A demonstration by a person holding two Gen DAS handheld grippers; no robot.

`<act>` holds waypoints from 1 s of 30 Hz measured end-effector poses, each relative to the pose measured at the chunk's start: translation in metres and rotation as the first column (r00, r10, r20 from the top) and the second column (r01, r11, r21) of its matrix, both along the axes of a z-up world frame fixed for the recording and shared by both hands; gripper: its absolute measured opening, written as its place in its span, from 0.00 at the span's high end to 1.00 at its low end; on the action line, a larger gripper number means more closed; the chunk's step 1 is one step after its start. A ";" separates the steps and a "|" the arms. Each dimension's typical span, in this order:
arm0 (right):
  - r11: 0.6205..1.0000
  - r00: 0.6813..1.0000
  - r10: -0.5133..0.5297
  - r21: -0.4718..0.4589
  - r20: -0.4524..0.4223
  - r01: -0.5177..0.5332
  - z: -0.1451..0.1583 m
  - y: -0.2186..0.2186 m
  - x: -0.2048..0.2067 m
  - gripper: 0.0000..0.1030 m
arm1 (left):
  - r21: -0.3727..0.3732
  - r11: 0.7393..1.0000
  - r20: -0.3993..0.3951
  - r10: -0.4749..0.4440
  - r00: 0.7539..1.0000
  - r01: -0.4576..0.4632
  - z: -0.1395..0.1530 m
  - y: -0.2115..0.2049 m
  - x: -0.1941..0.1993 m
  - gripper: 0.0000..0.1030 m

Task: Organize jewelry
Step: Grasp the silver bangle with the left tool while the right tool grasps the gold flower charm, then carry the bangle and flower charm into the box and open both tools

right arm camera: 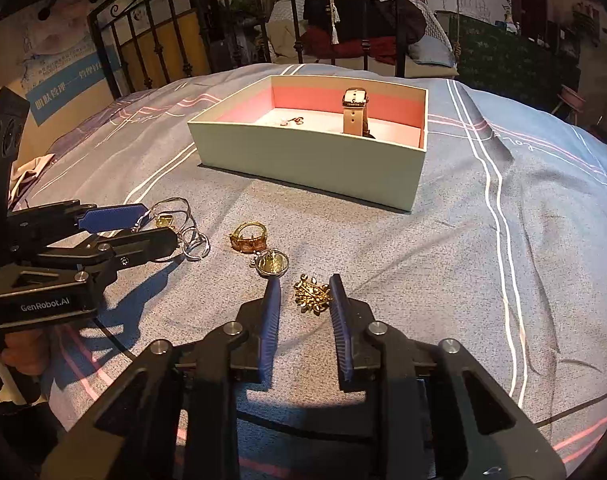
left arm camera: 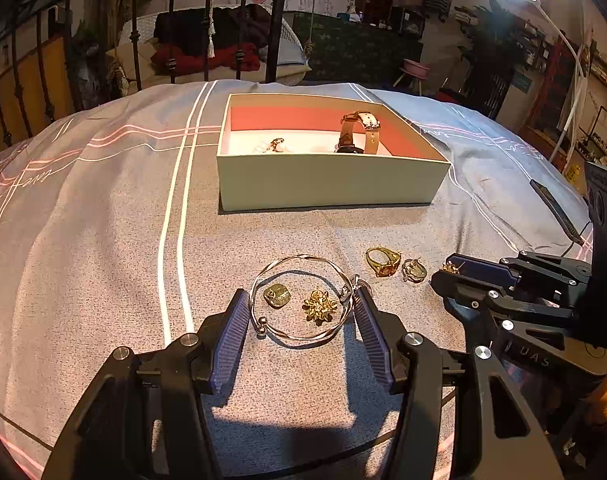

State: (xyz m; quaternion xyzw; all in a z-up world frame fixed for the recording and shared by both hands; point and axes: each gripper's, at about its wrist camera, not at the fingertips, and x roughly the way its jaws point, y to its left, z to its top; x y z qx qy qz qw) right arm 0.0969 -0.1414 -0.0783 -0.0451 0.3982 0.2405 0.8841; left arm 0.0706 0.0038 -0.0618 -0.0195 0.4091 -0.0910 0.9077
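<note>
I see lots of bare grey bedspread point(left arm camera: 83, 260) around the jewelry. My left gripper point(left arm camera: 301, 310) hugs the silver bangle point(left arm camera: 301, 298) from both sides – I cannot tell if it squeezes. My right gripper point(right arm camera: 305, 294) has its fingers around a gold leafy brooch point(right arm camera: 312, 293), maybe just touching – I cannot tell. Only the left view shows a second gold brooch point(left arm camera: 319, 306) and a flat gold piece point(left arm camera: 276, 295) inside the bangle. The open box point(left arm camera: 327, 182) holds a watch point(left arm camera: 359, 132) and small trinkets point(left arm camera: 273, 145).
</note>
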 end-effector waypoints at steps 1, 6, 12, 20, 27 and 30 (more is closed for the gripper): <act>1.000 1.000 0.000 0.000 0.002 0.000 0.000 0.000 0.000 0.79 | 0.002 1.000 0.002 -0.001 1.000 0.001 0.000 0.000 0.000 0.49; 1.000 1.000 -0.002 0.001 0.014 0.002 0.001 -0.001 -0.002 0.81 | 0.006 1.000 0.004 0.002 1.000 -0.002 0.001 0.000 -0.001 0.49; 1.000 1.000 -0.002 0.016 0.025 0.002 0.002 -0.003 -0.004 0.82 | 0.010 1.000 0.006 0.002 1.000 -0.002 0.003 -0.001 -0.001 0.49; 1.000 0.999 0.000 0.030 0.047 -0.001 0.008 -0.004 -0.007 0.83 | 0.014 1.000 0.029 0.001 1.000 -0.001 0.011 -0.003 -0.001 0.49; 0.997 0.993 0.006 0.077 0.115 -0.015 0.040 0.000 0.007 0.83 | 0.016 1.000 0.099 0.001 0.995 -0.003 0.040 -0.003 0.017 0.49; 0.997 0.989 0.009 0.080 0.149 -0.021 0.056 0.004 0.022 0.83 | 0.018 1.000 0.126 0.004 0.992 -0.006 0.053 -0.004 0.032 0.49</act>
